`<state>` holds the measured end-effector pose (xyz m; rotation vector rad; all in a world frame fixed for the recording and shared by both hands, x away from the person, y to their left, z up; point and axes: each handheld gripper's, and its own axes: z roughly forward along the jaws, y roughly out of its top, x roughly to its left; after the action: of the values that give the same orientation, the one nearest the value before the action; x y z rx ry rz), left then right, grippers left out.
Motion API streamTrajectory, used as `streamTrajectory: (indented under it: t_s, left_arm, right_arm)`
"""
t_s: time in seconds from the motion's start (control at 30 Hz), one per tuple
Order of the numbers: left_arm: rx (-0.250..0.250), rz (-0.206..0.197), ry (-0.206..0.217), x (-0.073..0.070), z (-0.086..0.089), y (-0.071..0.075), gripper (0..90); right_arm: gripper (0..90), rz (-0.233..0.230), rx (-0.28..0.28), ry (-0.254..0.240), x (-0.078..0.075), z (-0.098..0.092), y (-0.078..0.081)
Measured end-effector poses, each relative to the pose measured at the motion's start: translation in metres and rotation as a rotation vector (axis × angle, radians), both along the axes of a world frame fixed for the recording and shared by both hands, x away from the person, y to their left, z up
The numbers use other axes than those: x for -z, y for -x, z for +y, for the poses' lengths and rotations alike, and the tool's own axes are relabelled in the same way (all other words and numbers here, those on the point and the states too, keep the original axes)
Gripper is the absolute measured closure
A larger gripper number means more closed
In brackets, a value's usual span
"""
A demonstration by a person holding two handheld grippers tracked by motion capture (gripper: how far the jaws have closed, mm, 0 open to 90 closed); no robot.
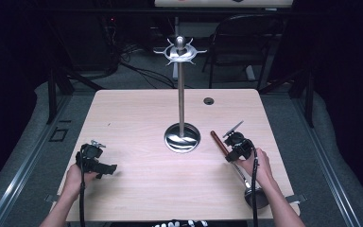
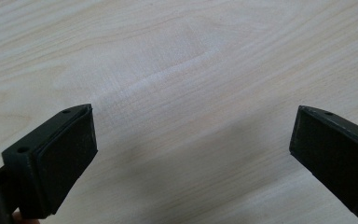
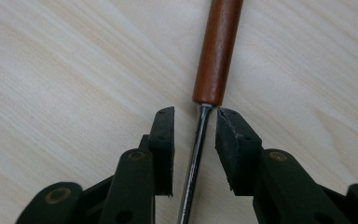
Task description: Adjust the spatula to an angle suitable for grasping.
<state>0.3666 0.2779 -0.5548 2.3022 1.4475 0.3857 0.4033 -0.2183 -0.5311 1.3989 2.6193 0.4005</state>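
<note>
A long utensil lies on the right side of the table (image 1: 137,113), its brown wooden handle (image 1: 216,140) pointing away and its metal bowl end (image 1: 256,197) near the front edge. In the right gripper view the handle (image 3: 216,51) meets a thin steel shaft (image 3: 196,154). My right gripper (image 3: 195,116) straddles that shaft just below the handle; the jaws stand slightly apart, with a gap on each side. In the high view the right gripper (image 1: 230,154) sits over the utensil. My left gripper (image 1: 105,169) rests at the table's left, wide open (image 2: 193,126) above bare wood.
A tall chrome stand (image 1: 181,94) with a round base (image 1: 182,138) and a crown of hooks (image 1: 180,51) rises at the table's centre, just left of the utensil. A cable hole (image 1: 209,100) lies behind it. A dark chair (image 1: 246,38) stands beyond the table.
</note>
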Motion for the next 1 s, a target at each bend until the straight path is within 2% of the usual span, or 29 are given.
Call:
streamTrajectory:
  t_s: [0.13, 0.23, 0.33, 0.37, 0.4, 0.6, 0.73, 0.83, 1.0]
  left_arm:
    - [0.002, 0.001, 0.0, -0.0003, 0.0002, 0.0002, 0.5]
    - [0.002, 0.001, 0.001, 0.0003, 0.0013, 0.0006, 0.5]
    - [-0.001, -0.004, -0.001, 0.0001, 0.0017, 0.001, 0.5]
    - [0.002, -0.002, -0.002, -0.0003, 0.0015, 0.0011, 0.5]
    - [0.003, -0.002, -0.002, -0.0004, 0.0013, 0.0013, 0.5]
    - [0.004, -0.003, -0.003, -0.0001, 0.0017, 0.001, 0.5]
    - [0.004, -0.003, -0.003, -0.0001, 0.0017, 0.001, 0.5]
    - [0.007, -0.002, -0.008, 0.0001, 0.0014, 0.0009, 0.6]
    - [0.007, -0.004, -0.011, -0.0003, 0.0011, 0.0011, 1.0]
  right_arm:
    - [69.2, 0.011, 0.012, 0.012, -0.0032, 0.0012, -0.01]
    - [69.6, 0.046, 0.004, 0.032, -0.0023, 0.002, -0.0117]
    - [71.0, 0.033, 0.019, 0.018, -0.0008, 0.0039, -0.0098]
    - [71.5, 0.015, 0.032, 0.018, -0.0001, 0.0054, -0.0086]
    - [71.8, 0.024, 0.016, 0.032, -0.0012, 0.0053, -0.009]
    - [73.6, 0.014, 0.02, 0.042, 0.0017, 0.004, -0.0085]
    - [73.6, 0.031, 0.014, 0.064, 0.0038, 0.0025, -0.0099]
    - [73.7, 0.018, 0.021, 0.051, 0.0054, 0.0026, -0.009]
    - [73.8, 0.014, 0.019, 0.059, 0.0056, 0.0034, -0.0087]
